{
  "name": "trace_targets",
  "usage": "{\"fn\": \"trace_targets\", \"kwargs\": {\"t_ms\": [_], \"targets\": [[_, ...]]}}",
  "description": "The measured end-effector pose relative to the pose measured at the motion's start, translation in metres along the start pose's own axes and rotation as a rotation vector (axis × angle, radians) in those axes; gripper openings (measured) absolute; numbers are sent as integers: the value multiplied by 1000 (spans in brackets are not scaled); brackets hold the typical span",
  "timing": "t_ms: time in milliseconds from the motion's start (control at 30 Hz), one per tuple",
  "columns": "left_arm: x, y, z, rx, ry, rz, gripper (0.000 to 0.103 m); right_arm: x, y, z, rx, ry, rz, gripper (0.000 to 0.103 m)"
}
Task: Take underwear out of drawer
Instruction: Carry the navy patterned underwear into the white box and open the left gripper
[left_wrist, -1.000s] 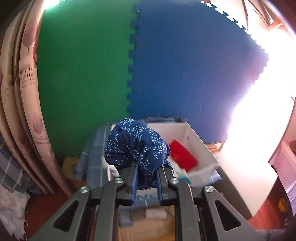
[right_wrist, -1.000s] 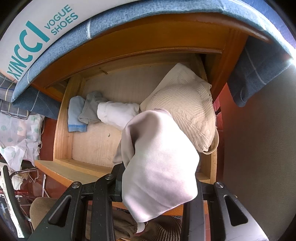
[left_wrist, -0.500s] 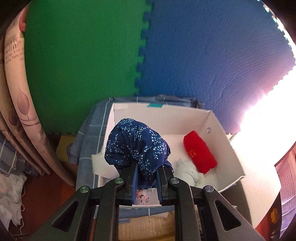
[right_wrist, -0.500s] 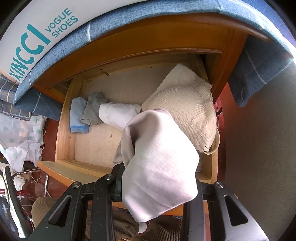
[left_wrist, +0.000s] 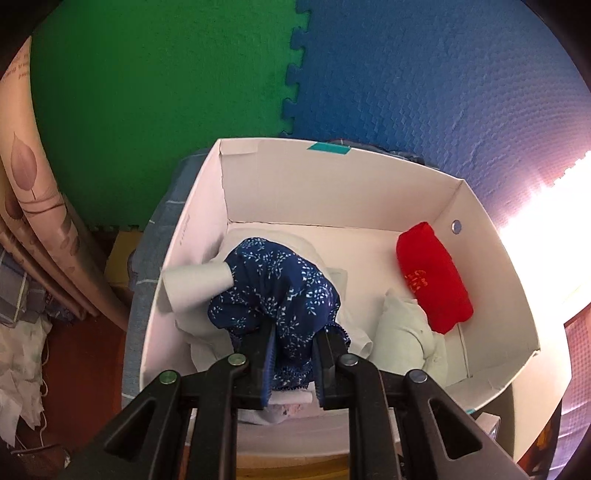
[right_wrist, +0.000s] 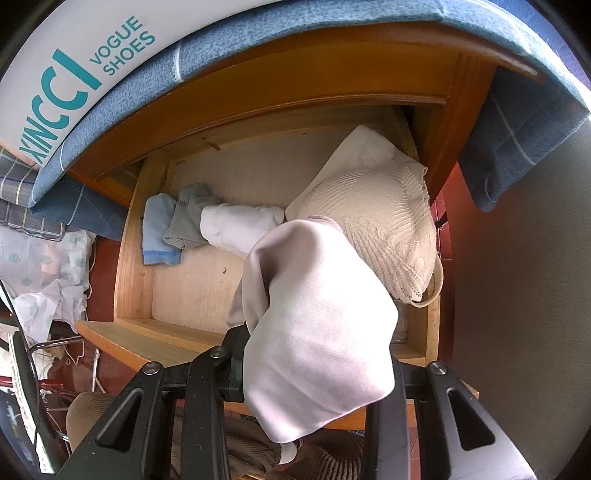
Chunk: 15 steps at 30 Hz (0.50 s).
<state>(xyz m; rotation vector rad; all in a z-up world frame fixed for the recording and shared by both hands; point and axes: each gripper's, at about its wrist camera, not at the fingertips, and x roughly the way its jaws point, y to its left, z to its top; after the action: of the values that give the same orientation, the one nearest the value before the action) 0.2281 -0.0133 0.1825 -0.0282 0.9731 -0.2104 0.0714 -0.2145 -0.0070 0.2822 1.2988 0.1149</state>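
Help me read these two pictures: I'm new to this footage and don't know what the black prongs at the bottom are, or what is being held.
The prongs are two-finger grippers that a person holds, one in each hand. Each carries a wide-angle camera looking along its fingers, so there is one picture per hand.

In the left-hand picture, the left gripper is shut on a dark blue patterned garment, hanging over an open white box. In the box lie a red folded piece and pale folded cloths.

In the right-hand picture, the right gripper is shut on a pale pinkish garment above an open wooden drawer. In the drawer are a light blue piece, a grey one, a white roll and a cream lacy piece.
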Motion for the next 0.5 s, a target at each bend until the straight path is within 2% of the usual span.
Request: {"fn": "trace_targets", "kwargs": {"t_ms": [200, 367, 500], "targets": [[-4, 3, 2, -7, -5, -8, 23, 1, 1, 0, -1, 2, -1, 31], [-18, -4, 3, 41, -41, 22, 42, 1, 2, 0, -7, 2, -10, 31], [-32, -8, 3, 58, -57, 20, 48, 2, 4, 0, -11, 0, -18, 31]]}}
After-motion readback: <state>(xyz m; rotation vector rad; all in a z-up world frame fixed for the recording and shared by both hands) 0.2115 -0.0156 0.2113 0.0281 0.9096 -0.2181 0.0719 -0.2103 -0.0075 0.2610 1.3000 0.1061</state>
